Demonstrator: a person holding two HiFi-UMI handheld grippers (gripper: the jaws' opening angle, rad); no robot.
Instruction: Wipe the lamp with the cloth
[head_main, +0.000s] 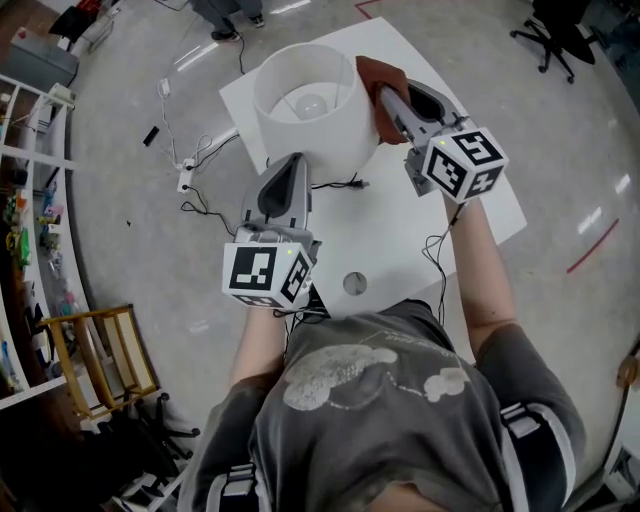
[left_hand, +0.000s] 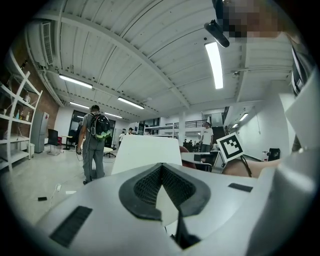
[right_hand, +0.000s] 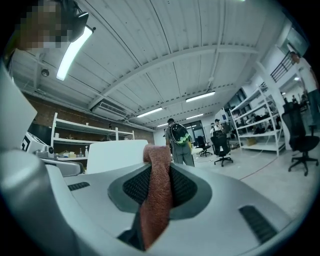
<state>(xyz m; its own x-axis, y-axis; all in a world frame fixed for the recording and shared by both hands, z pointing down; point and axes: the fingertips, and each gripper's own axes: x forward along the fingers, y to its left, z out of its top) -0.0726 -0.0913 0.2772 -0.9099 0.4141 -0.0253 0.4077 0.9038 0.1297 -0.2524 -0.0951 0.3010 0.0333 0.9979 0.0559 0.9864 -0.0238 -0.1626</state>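
The lamp (head_main: 310, 120) has a wide white drum shade and stands on the white table (head_main: 450, 230); its bulb shows inside from above. My right gripper (head_main: 385, 95) is shut on a reddish-brown cloth (head_main: 376, 72), held against the shade's upper right rim. In the right gripper view the cloth (right_hand: 157, 195) hangs between the pads of the right gripper (right_hand: 159, 167), with the lamp (right_hand: 117, 155) just to the left behind it. My left gripper (head_main: 294, 160) is shut and holds nothing, its tip at the shade's lower front. In the left gripper view the left gripper (left_hand: 161, 167) points at the lamp (left_hand: 145, 152).
A black cord (head_main: 340, 185) runs from the lamp's base across the table, and a round hole (head_main: 354, 283) sits near the front edge. A power strip (head_main: 186, 178) and cables lie on the floor at left. Shelves (head_main: 20, 200) and a wooden frame (head_main: 95, 355) line the left side.
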